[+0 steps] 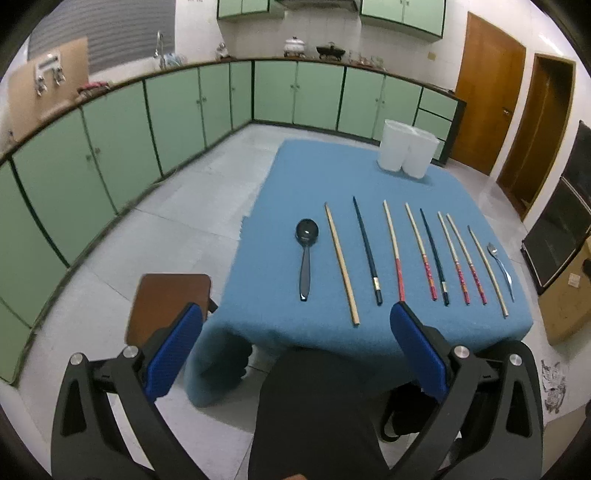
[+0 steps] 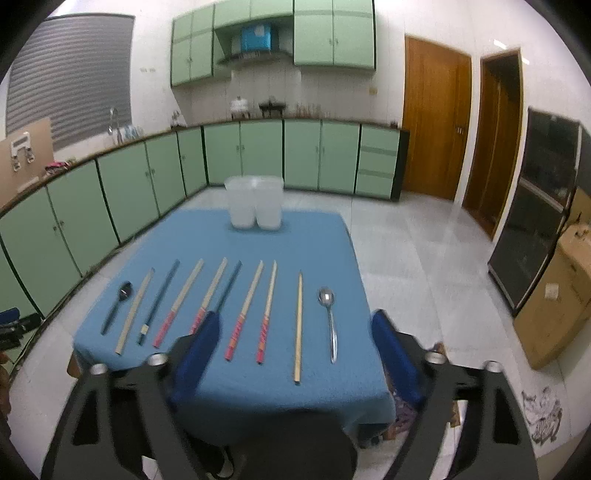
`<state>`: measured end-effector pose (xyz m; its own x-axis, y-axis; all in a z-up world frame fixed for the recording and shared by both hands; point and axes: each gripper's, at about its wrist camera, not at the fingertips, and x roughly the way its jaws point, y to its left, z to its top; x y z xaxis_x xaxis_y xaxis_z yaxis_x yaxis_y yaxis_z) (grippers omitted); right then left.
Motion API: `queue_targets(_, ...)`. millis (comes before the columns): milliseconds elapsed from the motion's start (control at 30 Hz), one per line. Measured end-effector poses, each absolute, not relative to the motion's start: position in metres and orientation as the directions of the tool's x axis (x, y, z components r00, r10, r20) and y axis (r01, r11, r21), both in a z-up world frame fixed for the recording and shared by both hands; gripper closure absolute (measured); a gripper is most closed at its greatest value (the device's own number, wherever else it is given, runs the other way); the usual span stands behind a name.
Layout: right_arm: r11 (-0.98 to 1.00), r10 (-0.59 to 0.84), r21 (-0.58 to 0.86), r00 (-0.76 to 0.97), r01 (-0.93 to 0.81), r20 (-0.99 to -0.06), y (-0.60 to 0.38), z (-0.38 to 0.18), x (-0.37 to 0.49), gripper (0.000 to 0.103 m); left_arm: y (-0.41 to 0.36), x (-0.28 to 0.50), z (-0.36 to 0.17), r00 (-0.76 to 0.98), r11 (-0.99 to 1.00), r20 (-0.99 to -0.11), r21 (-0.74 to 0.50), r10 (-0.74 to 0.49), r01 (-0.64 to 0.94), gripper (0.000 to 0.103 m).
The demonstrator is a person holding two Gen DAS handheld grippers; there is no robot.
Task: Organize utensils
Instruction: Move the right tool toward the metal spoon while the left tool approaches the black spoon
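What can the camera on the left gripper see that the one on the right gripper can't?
Only the left wrist view shows a brown stool beside the table, past the left gripper.

Only the right wrist view shows the blue box on the wall shelf, past the right gripper.

Both show the blue tablecloth, the white holder, the black spoon, the metal spoon and the row of chopsticks. Both grippers stand open, holding nothing.

Green base cabinets [image 2: 243, 155] seen along walls, green wall cabinets [image 2: 332, 33] above. Wooden door [image 2: 436, 118] shut; second doorway beside it. Cardboard box [image 2: 557, 295] placed at right. Brown stool [image 1: 166, 306] seen beside blue-covered table.
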<state>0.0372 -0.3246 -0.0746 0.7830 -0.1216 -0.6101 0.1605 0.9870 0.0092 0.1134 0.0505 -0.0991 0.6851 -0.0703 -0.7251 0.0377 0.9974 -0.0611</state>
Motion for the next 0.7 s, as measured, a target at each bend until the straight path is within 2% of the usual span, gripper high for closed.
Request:
queue_targets(133, 0.983, -0.117, 0.023, 0.716, 0.182, -0.688, -0.353, -0.117, 0.070, 0.044, 0.044, 0.141, -0.124, 0.681, 0.995, -0.727, -0.044, -0.094, 0.090, 0.006)
queue_targets(300, 0.981, -0.116, 0.019, 0.654, 0.195, -0.747, -0.373, -0.166, 0.100, 0.044, 0.033, 0.172, -0.161, 0.647, 0.995, -0.761, 0.013, -0.055, 0.100, 0.006)
queue_targets(500, 0.977, -0.100, 0.041, 0.622, 0.207, -0.776, -0.391, -0.205, 0.123, 0.045, 0.042, 0.198, -0.197, 0.587, 0.997, -0.806, -0.062, -0.077, 0.046, 0.006)
queue_targets(600, 0.975, -0.077, 0.069, 0.609, 0.212, -0.790, -0.397, -0.219, 0.126, 0.054, 0.044, 0.209, -0.208, 0.557, 0.999, -0.829, -0.042, -0.049, 0.026, 0.005)
queue_targets(700, 0.977, -0.078, 0.063, 0.618, 0.203, -0.782, -0.398, -0.224, 0.128, 0.057, 0.043, 0.214, -0.216, 0.547, 0.999, -0.836, -0.020, -0.038, 0.039, 0.005)
